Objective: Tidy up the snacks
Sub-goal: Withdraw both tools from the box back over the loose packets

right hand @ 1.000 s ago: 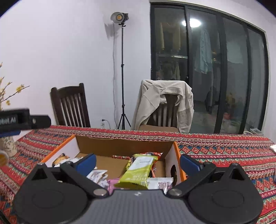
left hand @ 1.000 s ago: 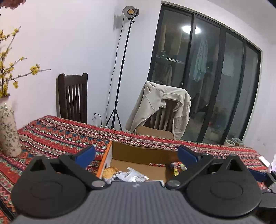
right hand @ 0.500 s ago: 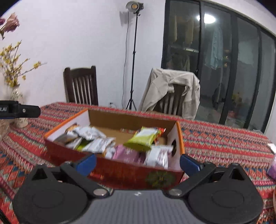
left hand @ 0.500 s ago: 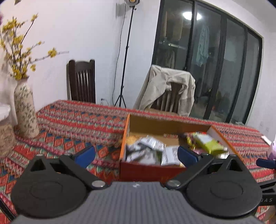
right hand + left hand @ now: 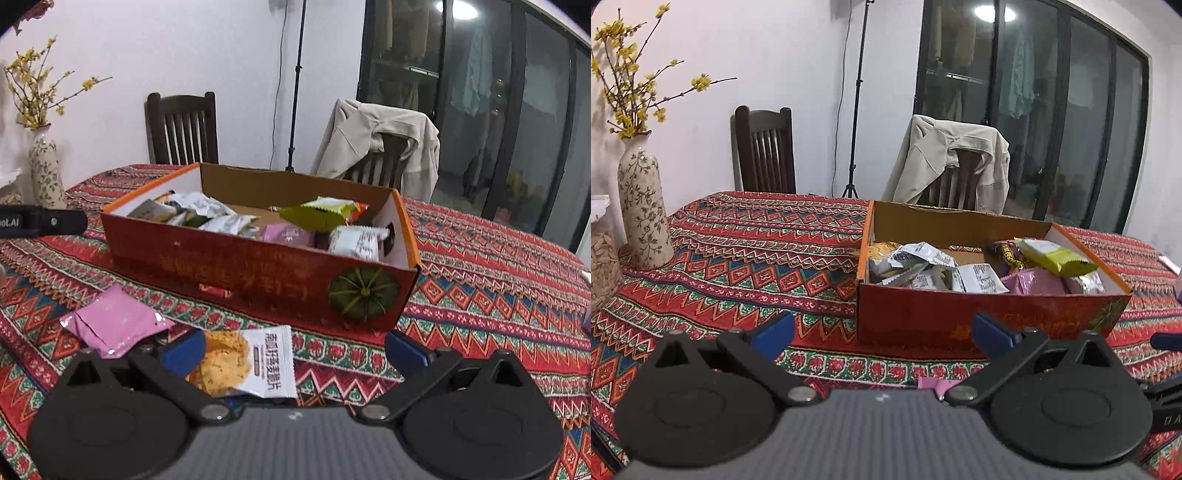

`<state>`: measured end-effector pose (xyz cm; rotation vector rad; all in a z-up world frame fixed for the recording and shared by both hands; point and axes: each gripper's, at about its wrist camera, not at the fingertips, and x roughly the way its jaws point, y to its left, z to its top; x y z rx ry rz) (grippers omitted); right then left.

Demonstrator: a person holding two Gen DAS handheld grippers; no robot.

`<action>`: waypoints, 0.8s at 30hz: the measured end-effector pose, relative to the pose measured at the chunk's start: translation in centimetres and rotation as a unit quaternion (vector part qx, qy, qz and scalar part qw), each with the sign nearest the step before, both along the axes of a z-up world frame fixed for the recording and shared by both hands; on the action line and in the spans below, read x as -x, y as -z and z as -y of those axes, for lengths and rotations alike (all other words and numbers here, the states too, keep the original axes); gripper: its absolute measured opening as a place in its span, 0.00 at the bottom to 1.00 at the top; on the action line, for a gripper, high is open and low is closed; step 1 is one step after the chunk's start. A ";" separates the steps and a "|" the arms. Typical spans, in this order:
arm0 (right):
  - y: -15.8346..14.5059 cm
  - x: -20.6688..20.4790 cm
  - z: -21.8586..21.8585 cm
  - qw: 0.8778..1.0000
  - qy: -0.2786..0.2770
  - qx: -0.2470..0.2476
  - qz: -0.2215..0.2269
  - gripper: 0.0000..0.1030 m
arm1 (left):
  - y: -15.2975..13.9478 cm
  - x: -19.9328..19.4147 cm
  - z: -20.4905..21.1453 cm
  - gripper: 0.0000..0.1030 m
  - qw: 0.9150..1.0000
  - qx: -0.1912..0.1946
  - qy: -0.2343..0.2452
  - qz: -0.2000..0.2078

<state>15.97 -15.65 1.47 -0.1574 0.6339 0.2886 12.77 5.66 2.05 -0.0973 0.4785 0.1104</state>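
Snack box (image 5: 258, 273): red cardboard, open top, near middle of table (image 5: 498, 280), about half filled with packets.
Cracker packet (image 5: 255, 365): loose on cloth, just before box's near wall, toward table's near edge.
Pink packet (image 5: 114, 321): loose, left of cracker packet, same near edge.
Right gripper (image 5: 293, 347): spread wide, empty, hovering over cracker packet.
Left gripper (image 5: 882, 330): spread wide, empty, facing box's left near corner.
Step, as judged: picking up stray packets for boxing. Next move likely calls for lowering over cracker packet, pinching one edge, lifting over near wall.
Vase (image 5: 642, 206): far left edge.
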 end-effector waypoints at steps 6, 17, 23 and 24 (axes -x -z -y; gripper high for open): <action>0.2 -0.3 0.1 1.000 0.004 0.000 -0.009 1.00 | 0.6 -0.2 -0.2 1.00 1.000 0.000 0.004 -0.003; 1.5 -1.6 -2.1 0.998 -0.028 0.022 -0.053 1.00 | 0.9 -0.1 -0.4 1.00 1.000 0.008 0.006 -0.014; 3.3 -3.1 -3.2 0.996 -0.042 0.019 -0.079 1.00 | 0.9 -0.1 -0.3 1.00 1.000 0.009 0.008 -0.018; 3.4 -3.2 -3.2 0.996 -0.043 0.011 -0.079 1.00 | 0.9 -0.1 -0.4 1.00 1.000 0.011 0.008 -0.018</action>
